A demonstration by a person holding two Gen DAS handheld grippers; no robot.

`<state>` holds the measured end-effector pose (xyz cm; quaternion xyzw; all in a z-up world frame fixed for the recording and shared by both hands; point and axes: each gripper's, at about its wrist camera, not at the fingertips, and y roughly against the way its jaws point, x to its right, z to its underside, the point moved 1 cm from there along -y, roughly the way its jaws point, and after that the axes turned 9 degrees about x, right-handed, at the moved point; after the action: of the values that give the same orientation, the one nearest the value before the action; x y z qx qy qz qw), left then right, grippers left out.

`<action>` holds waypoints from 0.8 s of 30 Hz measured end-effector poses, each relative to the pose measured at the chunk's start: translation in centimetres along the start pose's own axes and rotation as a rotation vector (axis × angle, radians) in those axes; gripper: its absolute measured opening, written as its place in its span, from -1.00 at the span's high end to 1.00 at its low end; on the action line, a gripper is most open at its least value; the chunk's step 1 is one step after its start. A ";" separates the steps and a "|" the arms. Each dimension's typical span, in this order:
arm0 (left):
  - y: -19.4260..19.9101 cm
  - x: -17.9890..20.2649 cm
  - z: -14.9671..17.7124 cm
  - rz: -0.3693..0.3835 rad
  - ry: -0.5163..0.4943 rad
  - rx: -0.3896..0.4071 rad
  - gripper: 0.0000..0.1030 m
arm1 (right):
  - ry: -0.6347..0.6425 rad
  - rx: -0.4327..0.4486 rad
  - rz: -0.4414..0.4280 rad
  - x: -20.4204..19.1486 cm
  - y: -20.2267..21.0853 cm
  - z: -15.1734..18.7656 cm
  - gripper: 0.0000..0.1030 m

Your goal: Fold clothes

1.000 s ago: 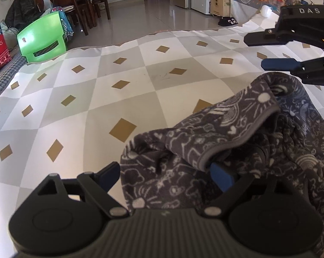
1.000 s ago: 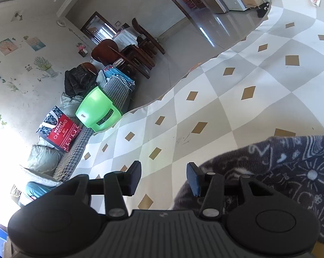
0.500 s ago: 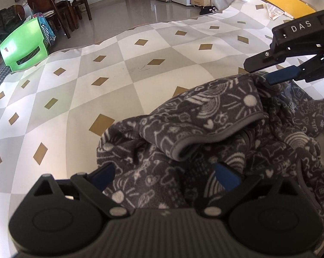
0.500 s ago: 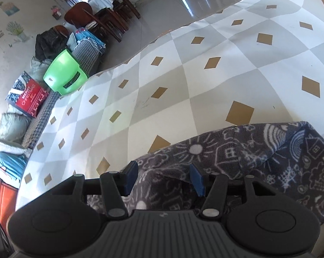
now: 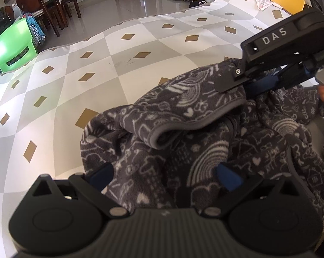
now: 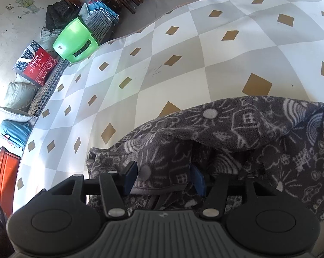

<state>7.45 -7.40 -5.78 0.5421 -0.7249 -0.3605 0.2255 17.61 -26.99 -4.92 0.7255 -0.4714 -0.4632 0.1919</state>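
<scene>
Dark grey fleece garment with white doodle print [image 5: 204, 146] lies crumpled on the worktop covered in a grey-and-white diamond-pattern cloth [image 5: 101, 81], both grippers over it
Left gripper [image 5: 164, 177]: jaws at full spread, fleece lying between the blue pads [image 5: 228, 179], no pinch evident. Right gripper [image 6: 164, 177]: jaws about half open, a grey-edged fold sits between them; whether the pads press it cannot be told. In the left wrist view the right gripper [image 5: 245, 86] meets the garment's raised far fold. Green plastic chair [image 6: 76, 40] stands beyond the worktop
</scene>
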 end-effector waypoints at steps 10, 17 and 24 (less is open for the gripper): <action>0.4 -0.4 0.5 0.061 0.009 -0.010 -0.99 | 0.001 0.009 -0.029 -1.0 -3.1 -0.3 0.39; 0.2 -0.8 0.6 0.076 0.034 -0.029 -0.99 | -0.233 0.168 -0.220 0.1 -3.0 -2.7 0.49; -0.1 -1.0 0.6 0.089 0.039 -0.048 -0.99 | -0.326 0.409 -0.142 1.0 -1.1 -5.1 0.06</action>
<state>7.39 -6.33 -6.22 0.5104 -0.7349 -0.3568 0.2685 22.67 -28.11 -3.68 0.6962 -0.5278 -0.4816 -0.0699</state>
